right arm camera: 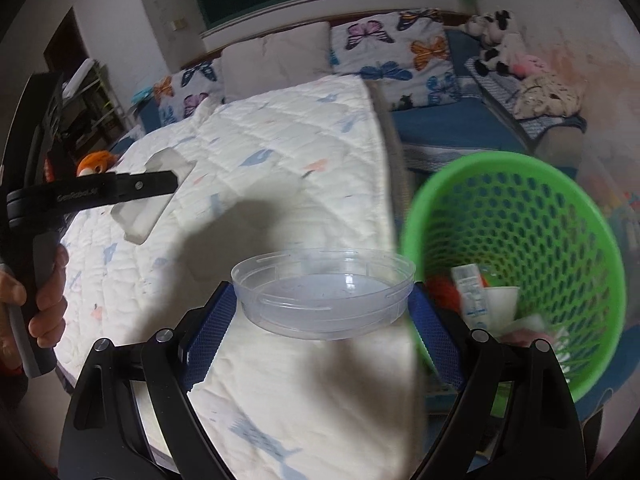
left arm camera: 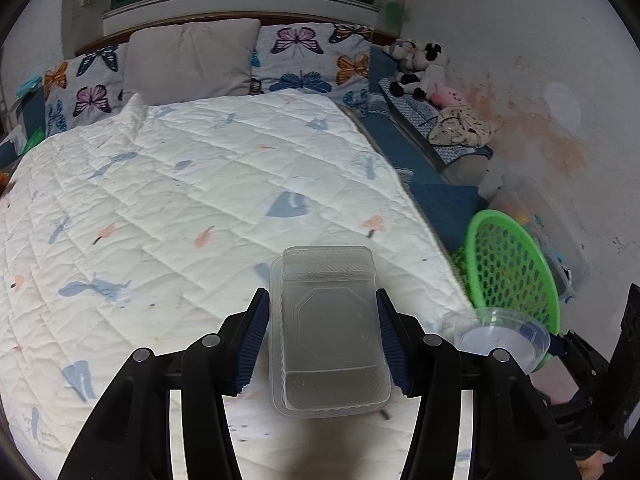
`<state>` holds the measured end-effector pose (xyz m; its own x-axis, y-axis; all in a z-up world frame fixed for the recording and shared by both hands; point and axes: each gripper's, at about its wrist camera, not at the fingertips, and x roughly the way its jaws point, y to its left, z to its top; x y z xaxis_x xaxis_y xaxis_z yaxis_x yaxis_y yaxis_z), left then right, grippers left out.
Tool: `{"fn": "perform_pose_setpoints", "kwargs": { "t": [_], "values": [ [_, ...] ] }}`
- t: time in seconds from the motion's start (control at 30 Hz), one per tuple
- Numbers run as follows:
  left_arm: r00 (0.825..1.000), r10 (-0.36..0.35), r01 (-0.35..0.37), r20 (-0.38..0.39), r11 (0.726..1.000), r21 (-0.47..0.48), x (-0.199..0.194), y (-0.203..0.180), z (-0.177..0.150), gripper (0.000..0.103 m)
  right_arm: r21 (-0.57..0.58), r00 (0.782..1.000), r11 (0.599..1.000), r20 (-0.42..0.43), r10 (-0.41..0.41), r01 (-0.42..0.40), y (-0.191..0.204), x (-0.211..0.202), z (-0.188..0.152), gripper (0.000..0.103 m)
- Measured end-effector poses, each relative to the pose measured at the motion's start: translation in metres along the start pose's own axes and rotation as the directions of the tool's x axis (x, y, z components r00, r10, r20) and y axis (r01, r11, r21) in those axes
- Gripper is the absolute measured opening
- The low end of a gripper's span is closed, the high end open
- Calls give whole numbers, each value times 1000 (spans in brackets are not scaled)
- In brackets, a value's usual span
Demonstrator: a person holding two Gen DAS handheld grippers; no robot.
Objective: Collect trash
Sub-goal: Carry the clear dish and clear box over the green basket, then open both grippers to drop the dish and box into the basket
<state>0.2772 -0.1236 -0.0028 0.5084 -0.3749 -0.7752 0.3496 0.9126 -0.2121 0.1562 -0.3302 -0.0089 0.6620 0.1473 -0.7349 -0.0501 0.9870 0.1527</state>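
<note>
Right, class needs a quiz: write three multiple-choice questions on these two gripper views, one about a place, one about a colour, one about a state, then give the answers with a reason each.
1. Where does the perforated plastic basket stand?
A. beside the bed, on the right-hand gripper's side
B. on the quilt
C. on the pillows

2. What colour is that basket?
A. blue
B. green
C. white

3. What is the left gripper doing?
A. hanging open with nothing in it
B. gripping a cup
C. clamping a clear rectangular plastic food container

Answers: 1 A, it sits off the edge of the white quilted bedspread. 2 B, its rim and mesh are bright green. 3 C, both blue fingers press the container's long sides; the right gripper likewise holds a clear round plastic lid.
</note>
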Motion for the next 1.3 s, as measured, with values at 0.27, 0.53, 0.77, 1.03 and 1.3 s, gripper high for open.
{"fn": "perform_pose_setpoints", "kwargs": {
  "t": [0.27, 0.53, 0.77, 1.03, 1.3],
  "values": [
    [999, -51, 53, -18, 996, 70, 16, -56, 6, 51, 91, 992, 987, -1, -129, 129, -68, -17, -1, 87],
    [996, -89, 92, -32, 987, 135, 30, -105, 11, 51, 179, 976, 960, -46, -211, 216, -127, -23, -12, 88],
    [991, -115, 124, -63, 978, 170, 47, -141, 11, 52, 244, 979, 948, -60, -197, 205, -152, -24, -20, 89],
    [986, -140, 156, -93, 968, 195, 68, -175, 9, 52, 265, 978, 942, -37, -205, 207, -163, -40, -27, 89],
    [979, -153, 179, -137, 962, 208, 91, -200, -2, 52, 270, 975, 938, -19, -219, 216, -172, -57, -33, 89]
  ]
}}
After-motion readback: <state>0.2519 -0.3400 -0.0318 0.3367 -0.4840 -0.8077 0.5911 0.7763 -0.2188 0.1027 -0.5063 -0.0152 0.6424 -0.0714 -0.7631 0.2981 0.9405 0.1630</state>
